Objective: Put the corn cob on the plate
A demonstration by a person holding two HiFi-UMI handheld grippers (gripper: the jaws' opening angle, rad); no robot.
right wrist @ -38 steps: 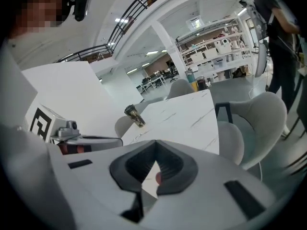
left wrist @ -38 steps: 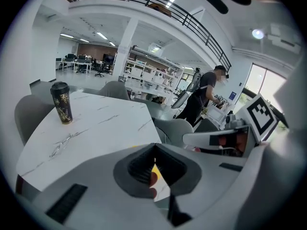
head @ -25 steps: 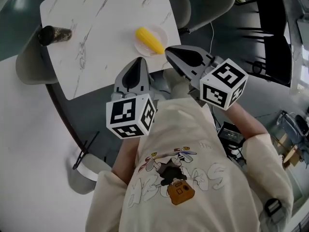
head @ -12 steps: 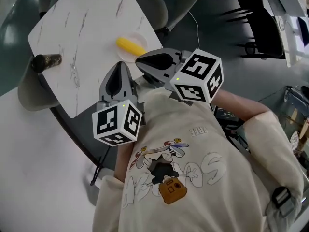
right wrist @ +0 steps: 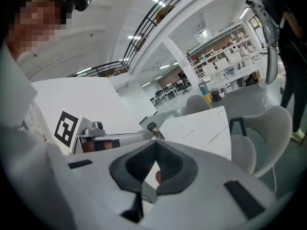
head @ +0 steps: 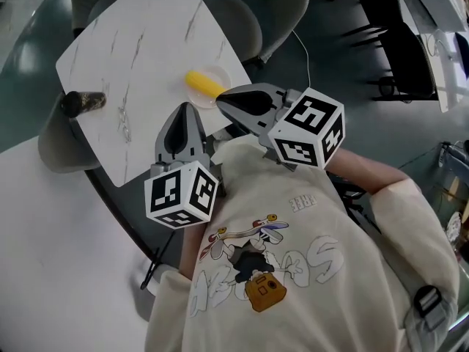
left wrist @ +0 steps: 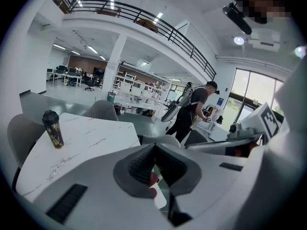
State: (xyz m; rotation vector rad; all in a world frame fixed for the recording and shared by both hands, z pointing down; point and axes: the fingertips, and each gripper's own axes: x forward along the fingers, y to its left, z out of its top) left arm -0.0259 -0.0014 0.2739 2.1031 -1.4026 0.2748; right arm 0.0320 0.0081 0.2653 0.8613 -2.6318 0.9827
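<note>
The yellow corn cob (head: 203, 83) lies on a small white plate (head: 220, 72) near the near-right edge of the white marble table (head: 139, 57). Both grippers hang off the table's edge, close to the person's chest, pointing toward the table. My left gripper (head: 186, 108) is shut with nothing in it, its tip a short way from the plate. My right gripper (head: 221, 97) is also shut and empty, and its tip overlaps the plate's near edge in the head view. The closed jaws show in the left gripper view (left wrist: 154, 146) and the right gripper view (right wrist: 156, 155).
A dark patterned cup (head: 82, 101) stands at the table's left corner, also the cup (left wrist: 53, 129) in the left gripper view. Grey chairs (head: 253, 13) surround the table. A person (left wrist: 192, 110) stands in the background. Beyond the table's right side lies grey floor with a cable.
Both grippers have risen and drawn back from the table toward the person's chest. The corn cob stays on the plate.
</note>
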